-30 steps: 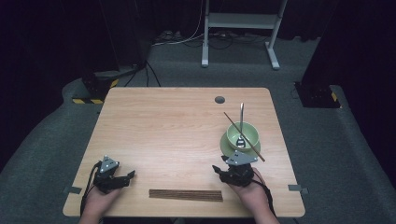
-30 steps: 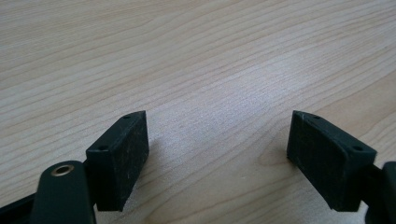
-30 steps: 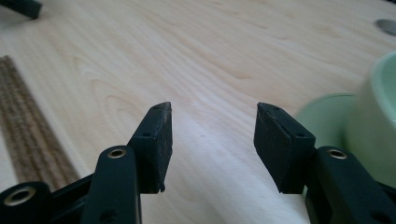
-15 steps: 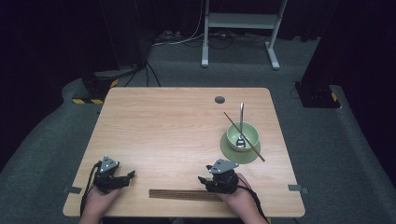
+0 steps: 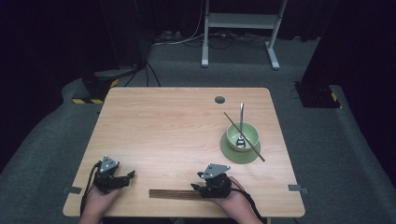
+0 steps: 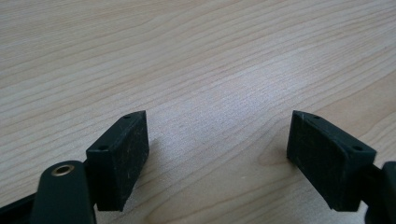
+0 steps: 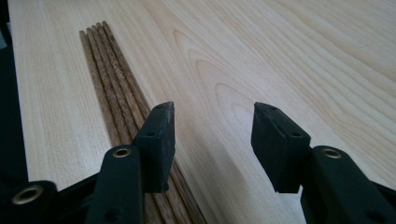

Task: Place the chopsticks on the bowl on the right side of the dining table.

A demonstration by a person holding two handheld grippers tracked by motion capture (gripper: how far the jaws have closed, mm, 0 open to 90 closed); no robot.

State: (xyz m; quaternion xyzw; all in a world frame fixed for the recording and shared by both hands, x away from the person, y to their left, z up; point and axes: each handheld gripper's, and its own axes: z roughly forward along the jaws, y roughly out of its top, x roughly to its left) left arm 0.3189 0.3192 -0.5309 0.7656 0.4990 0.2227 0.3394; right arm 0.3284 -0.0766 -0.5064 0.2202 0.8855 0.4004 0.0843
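Hovering low along the table's (image 5: 187, 116) near edge, right gripper (image 7: 212, 140) half open beside the chopsticks (image 7: 114, 93) for picking, holding nothing; left gripper (image 6: 217, 154) wide, empty.

Each gripper, left gripper (image 5: 126, 176) and right gripper (image 5: 196, 186), is black, topped by a grey three-cornered plate, trailing a black cable; the blocky jaws carry brass-ringed screw holes.

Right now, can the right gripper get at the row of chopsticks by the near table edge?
Probably yes. The right gripper is open just above the chopsticks, one jaw over them, the other over bare table. Nothing blocks it; it needs a small sideways shift.
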